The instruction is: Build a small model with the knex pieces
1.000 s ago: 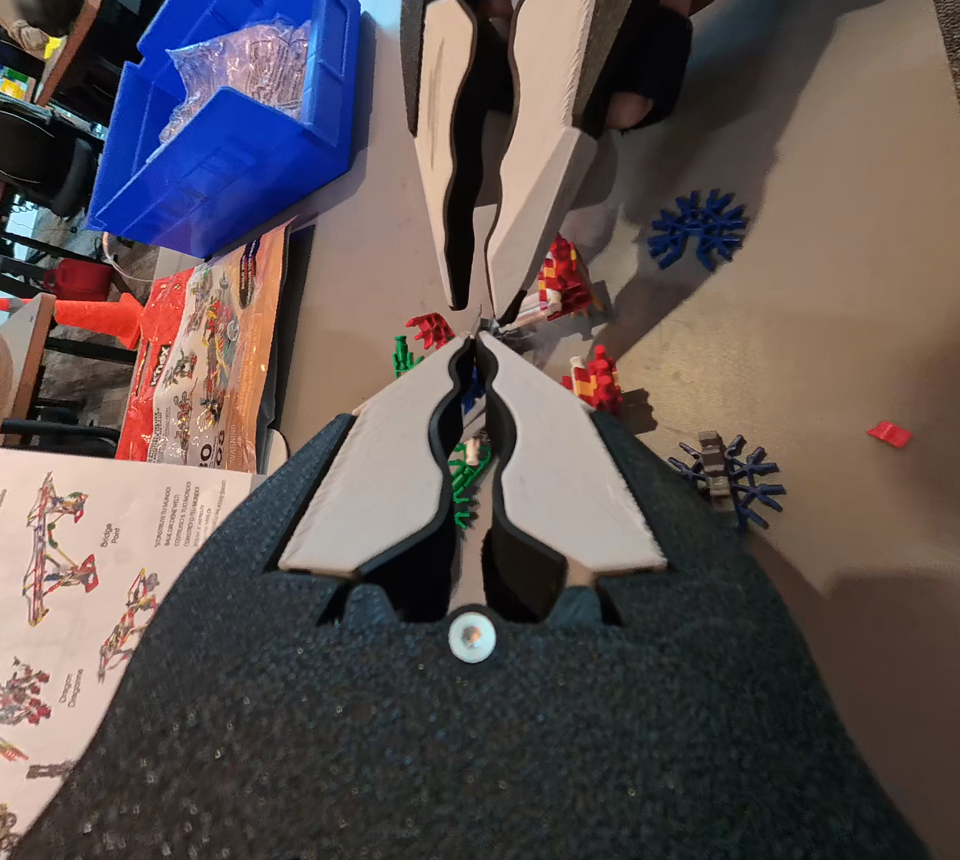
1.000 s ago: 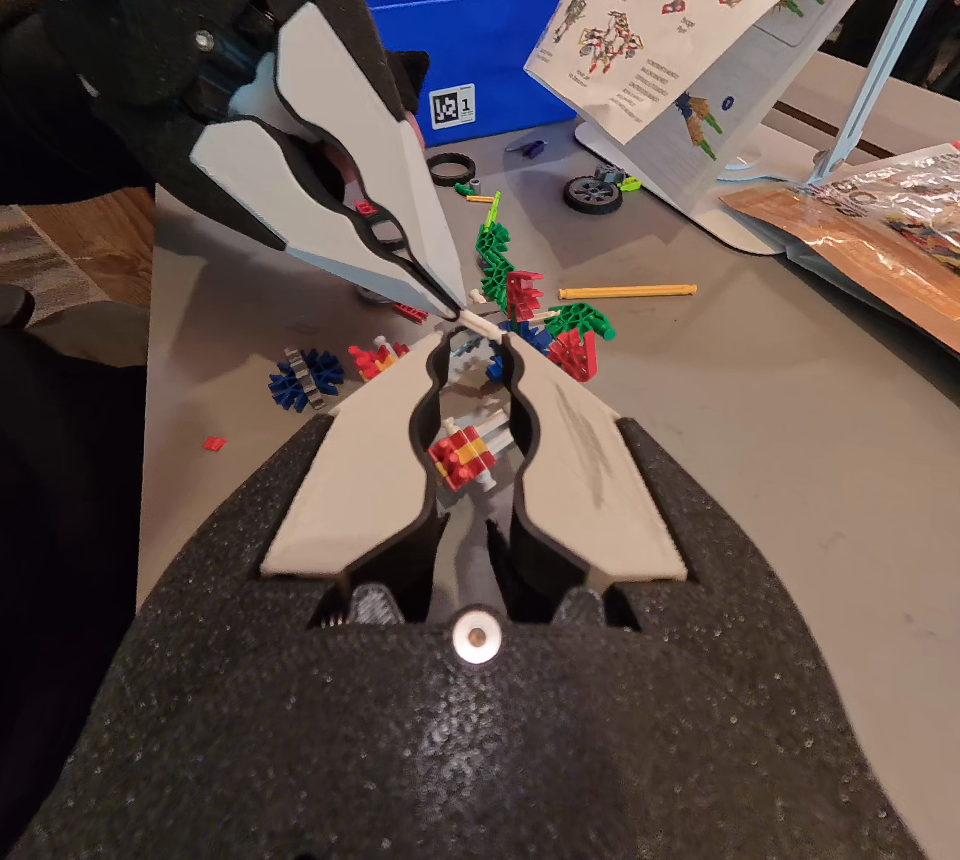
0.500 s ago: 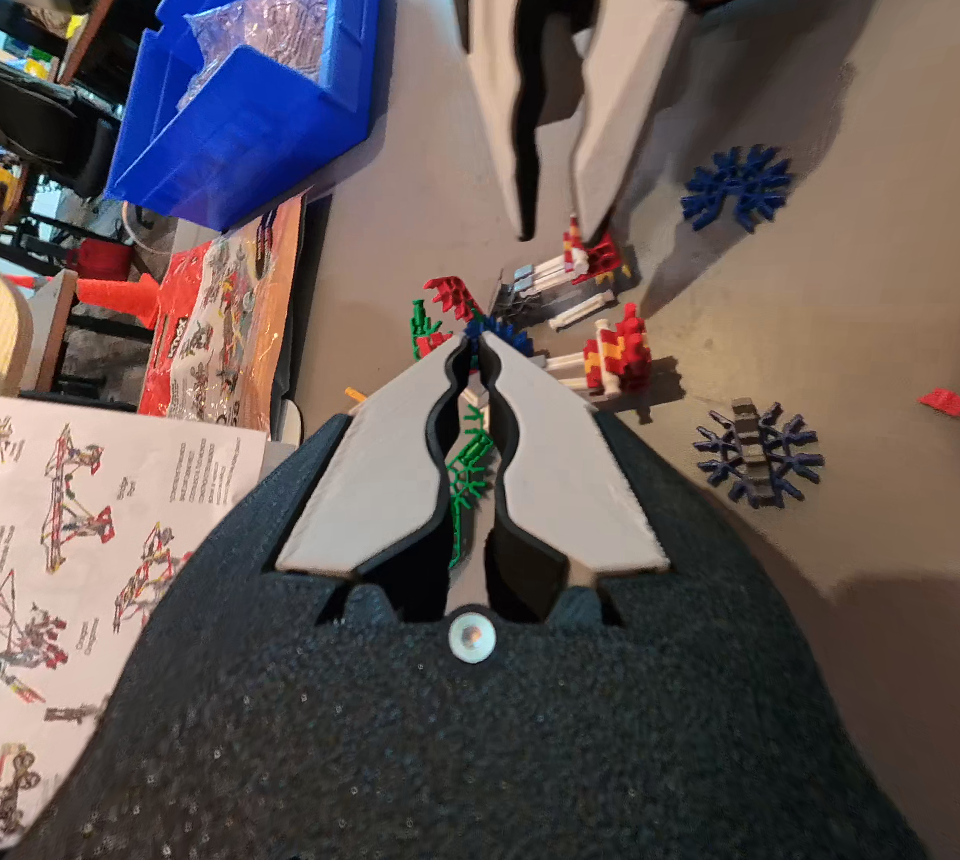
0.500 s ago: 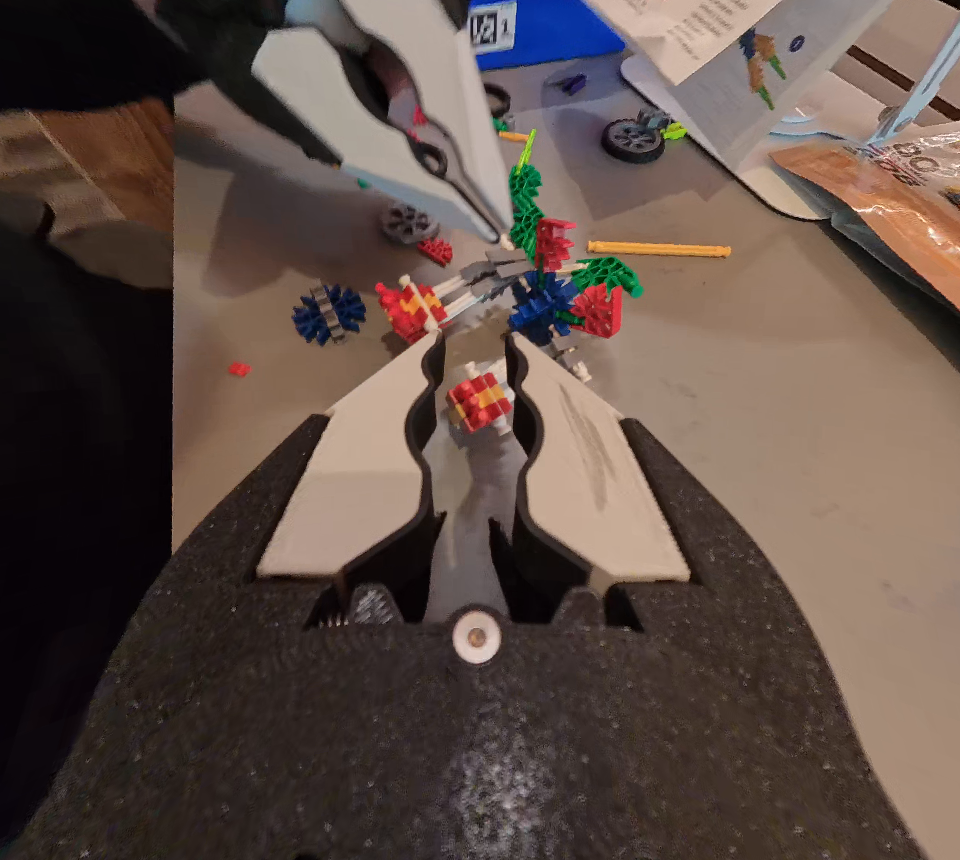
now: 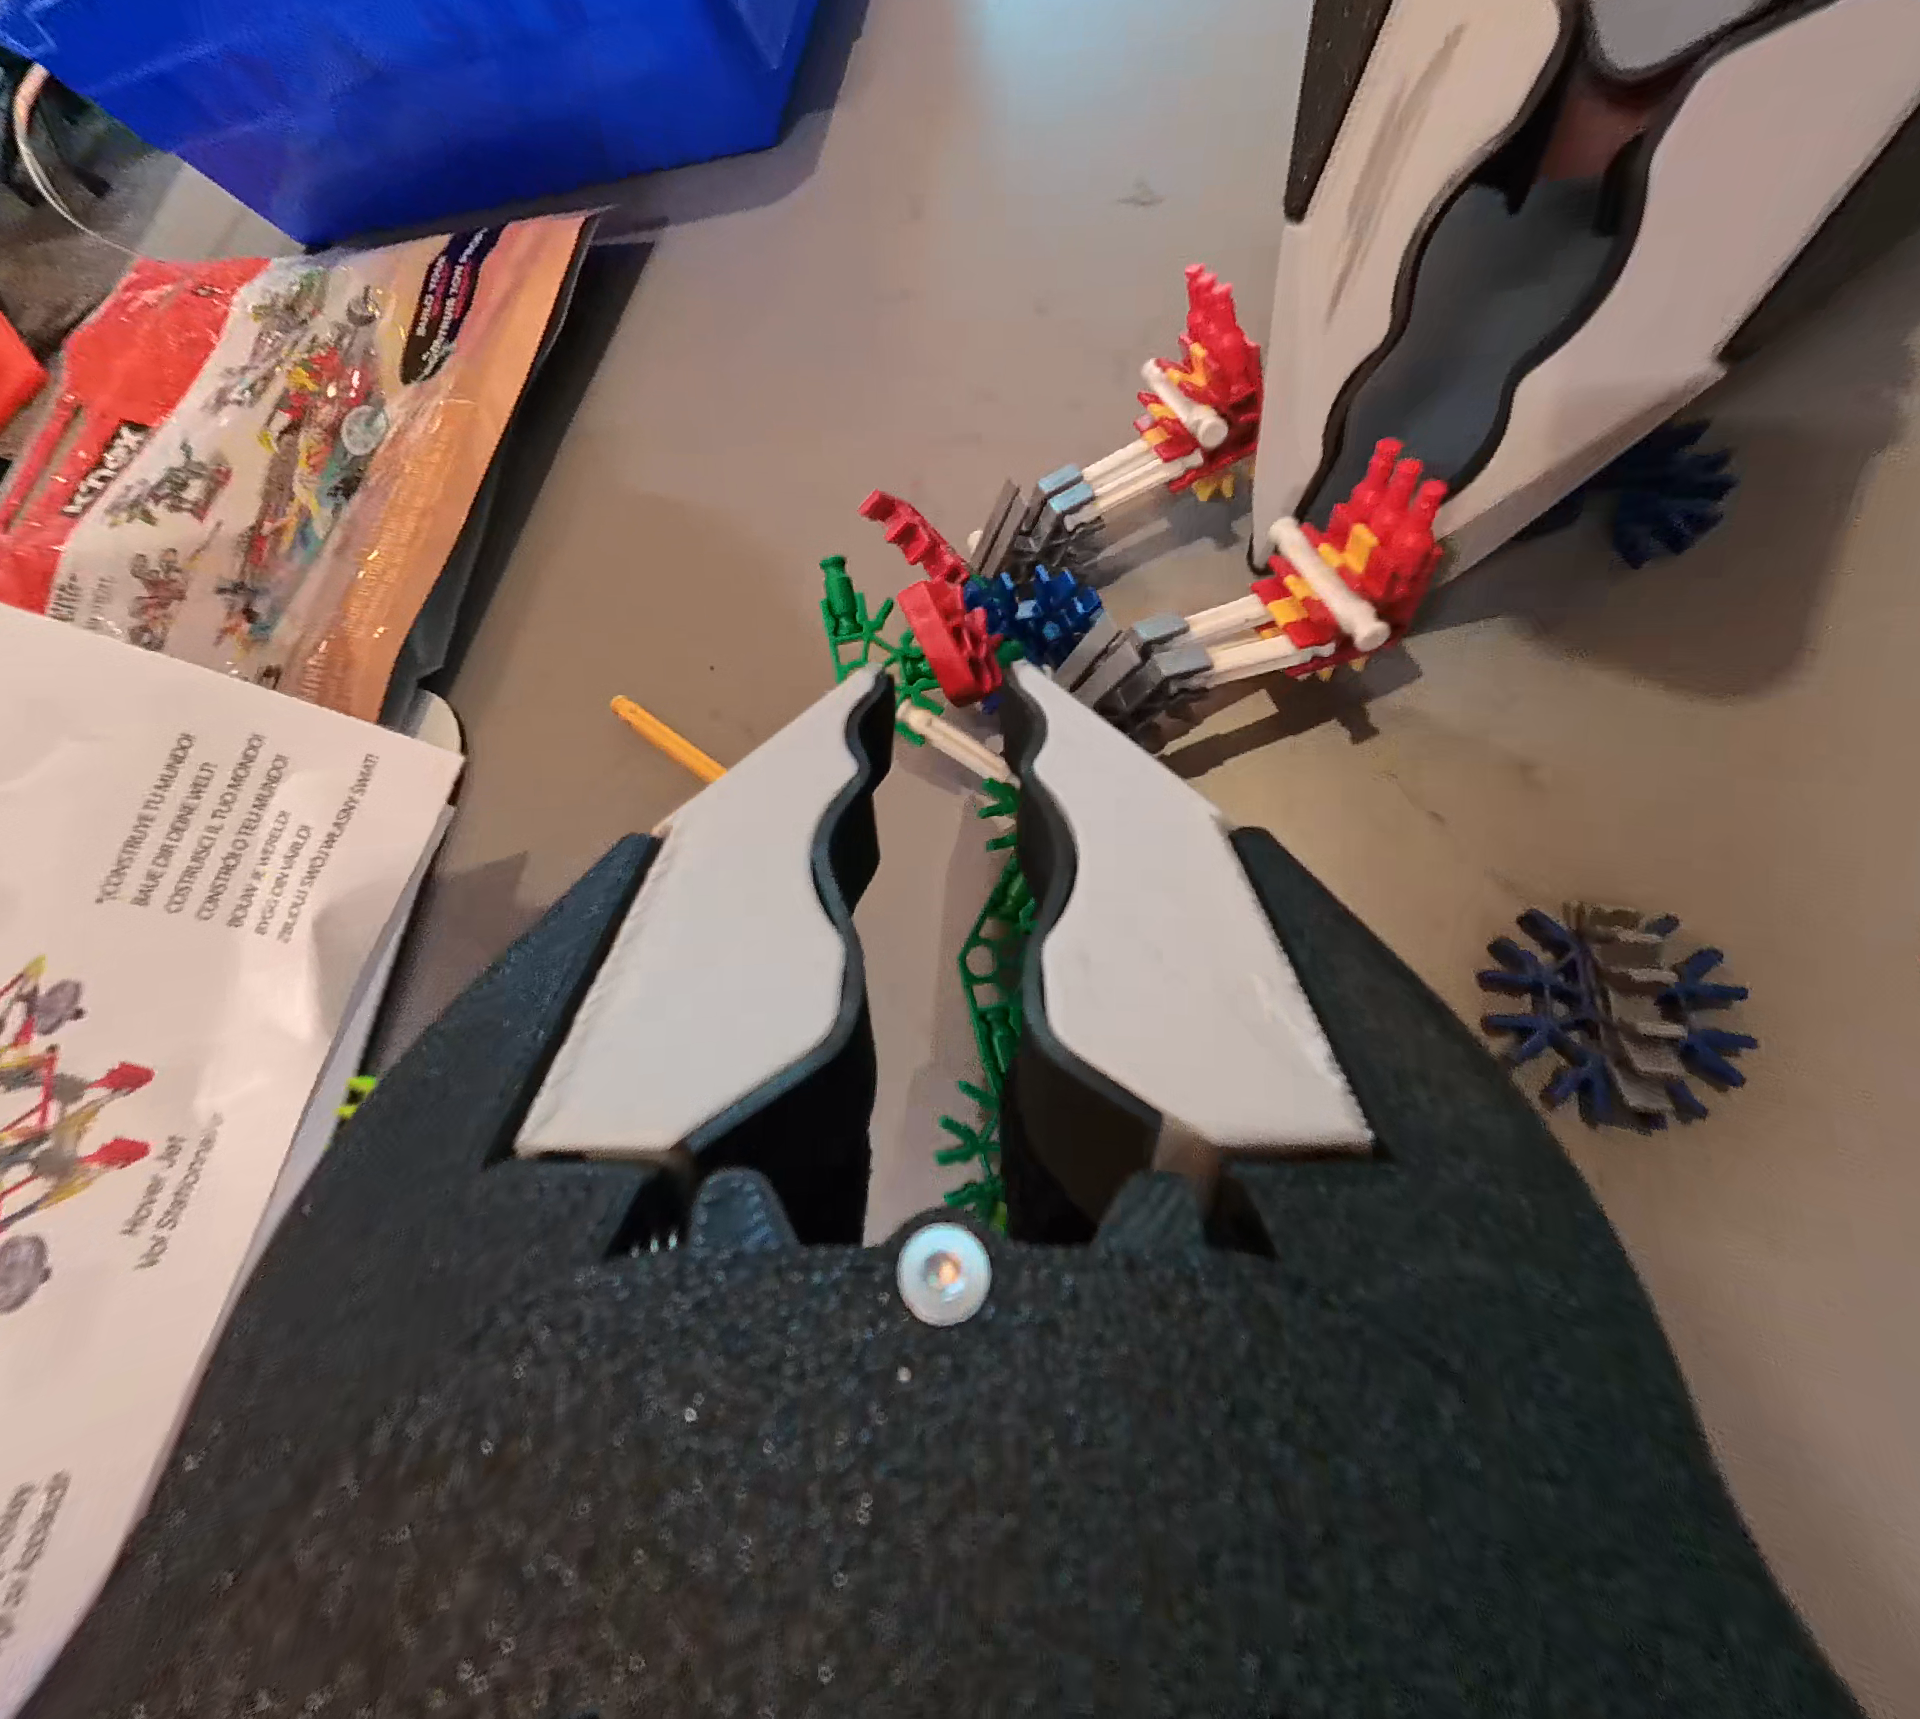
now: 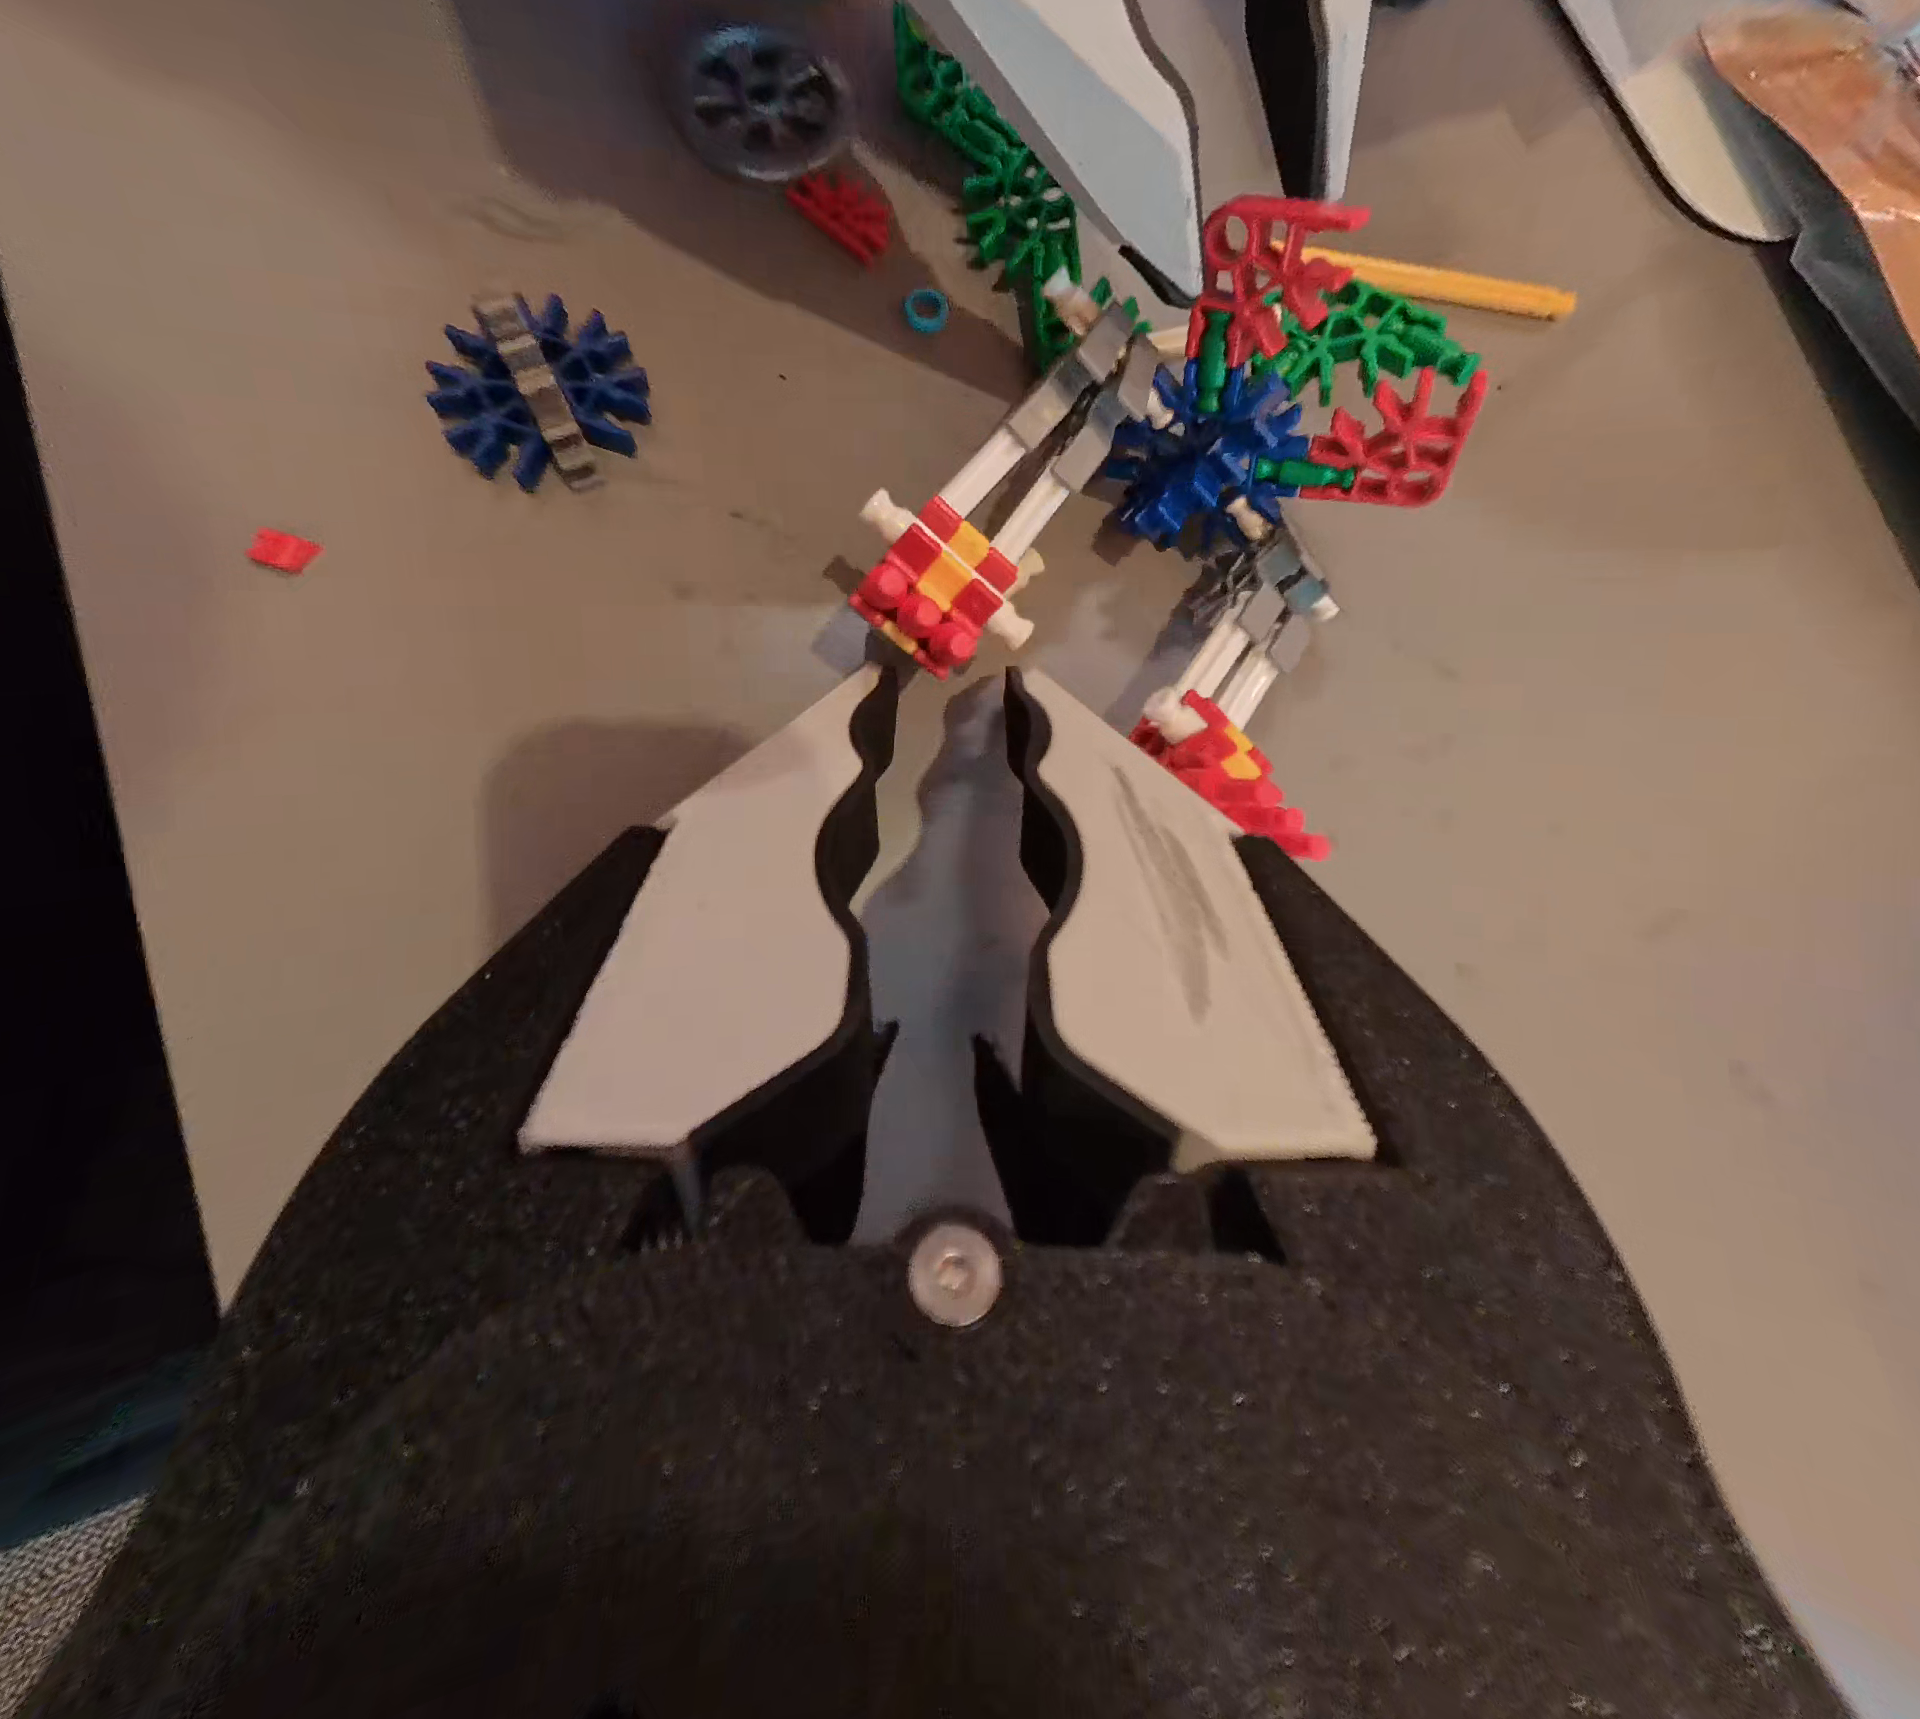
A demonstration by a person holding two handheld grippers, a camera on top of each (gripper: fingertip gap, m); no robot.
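Note:
A small construction-toy model lies on the grey table point(image 5: 1558, 786). It has a blue snowflake hub point(image 5: 1039, 609), red and green connectors, and two legs of grey clips and white rods. Each leg ends in a red-and-yellow cluster point(image 5: 1351, 557). My left gripper point(image 5: 951, 693) is open, its tips right behind a red connector point(image 5: 945, 646). A white rod and a green chain point(image 5: 997, 942) lie between its fingers. My right gripper point(image 6: 945, 682) is open, its tips just short of one red-and-yellow cluster point(image 6: 940, 594). The hub point(image 6: 1205, 454) lies beyond it, and the left gripper point(image 6: 1247, 235) beyond that.
A blue bin point(image 5: 416, 7), a printed toy bag point(image 5: 281, 464) and an instruction sheet point(image 5: 156, 942) lie to the left. A blue-and-grey snowflake piece point(image 5: 1616, 1015) sits to the right. A yellow rod point(image 6: 1434, 282), a grey wheel point(image 6: 764, 106) and a small red piece point(image 6: 283, 549) lie loose. One gripper's finger ends stand about 8 cm off the other's. The blue-and-grey snowflake piece point(image 5: 1616, 1015) sits 8 cm or so from the ends of my right fingers. It turns up in the right wrist view point(image 6: 526, 342) as well.
Both grippers were shut tip to tip on a white rod of the model. Now both are open, the model rests on the table, and the right gripper has drawn back to a red-and-yellow cluster.

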